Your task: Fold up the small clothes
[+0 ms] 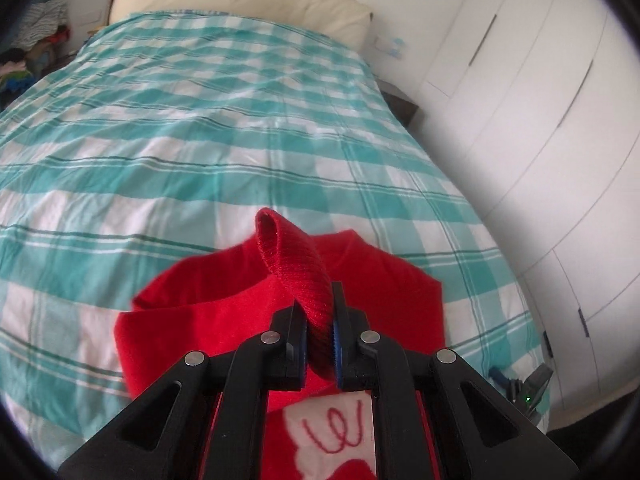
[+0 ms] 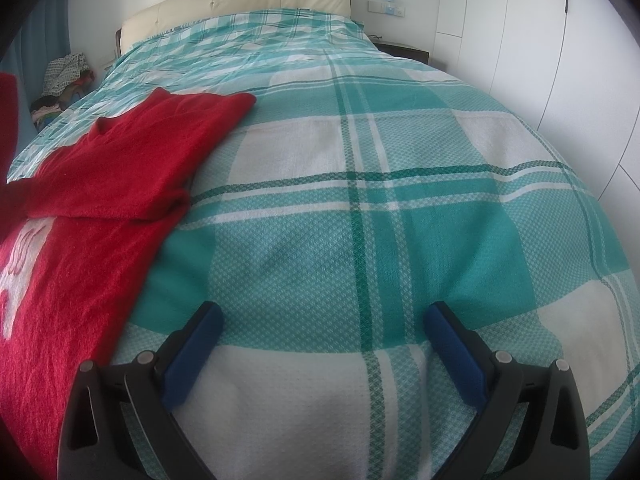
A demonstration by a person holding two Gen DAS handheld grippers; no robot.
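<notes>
2 views split the job: only my left wrist camera shows the left gripper (image 1: 320,320) clamped on the red sweater's (image 1: 192,328) ribbed cuff (image 1: 296,268). My right one shows the right gripper (image 2: 320,344) gaping over the checked bedspread (image 2: 400,160), the sweater lying left, seemingly running near-to-far.

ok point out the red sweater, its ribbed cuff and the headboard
red sweater (image 2: 132,160): right wrist view, on the folded upper part.
ribbed cuff (image 1: 296,264): left wrist view, on the ribbing above the pads.
headboard (image 2: 248,0): right wrist view, on the cream padding.
</notes>
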